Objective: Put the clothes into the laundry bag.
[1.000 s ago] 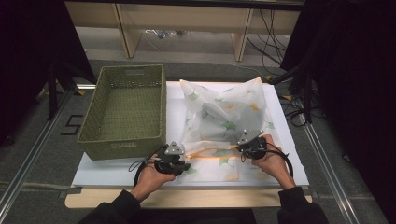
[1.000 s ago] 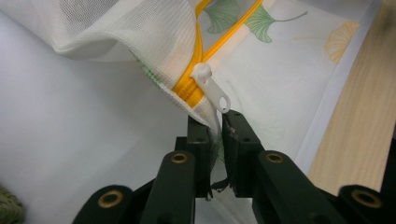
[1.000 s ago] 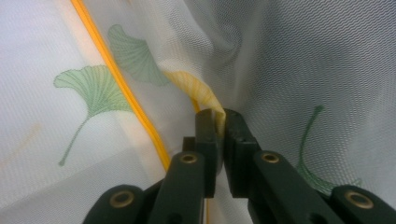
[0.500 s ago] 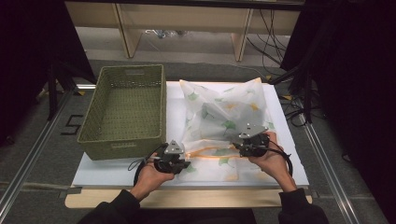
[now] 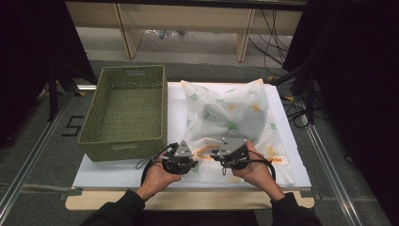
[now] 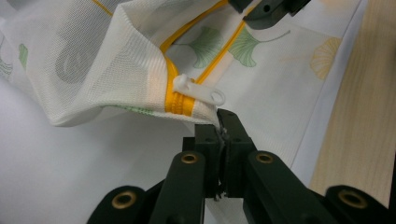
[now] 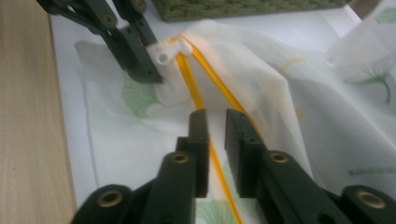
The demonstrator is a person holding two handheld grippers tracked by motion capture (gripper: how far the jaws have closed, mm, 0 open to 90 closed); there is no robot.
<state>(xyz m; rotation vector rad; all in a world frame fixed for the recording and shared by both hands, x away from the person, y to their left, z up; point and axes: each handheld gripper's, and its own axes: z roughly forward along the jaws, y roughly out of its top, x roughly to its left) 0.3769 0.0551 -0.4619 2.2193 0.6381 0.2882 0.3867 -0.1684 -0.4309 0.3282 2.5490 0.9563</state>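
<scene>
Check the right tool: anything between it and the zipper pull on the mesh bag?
Nothing visible. The right tool is open, straddling the yellow zipper, with bare zipper up to the white pull. The left tool pinches the mesh bag beside that pull.

Table brightly lit, surroundings dark; right gripper view soft, slightly blurred.
</scene>
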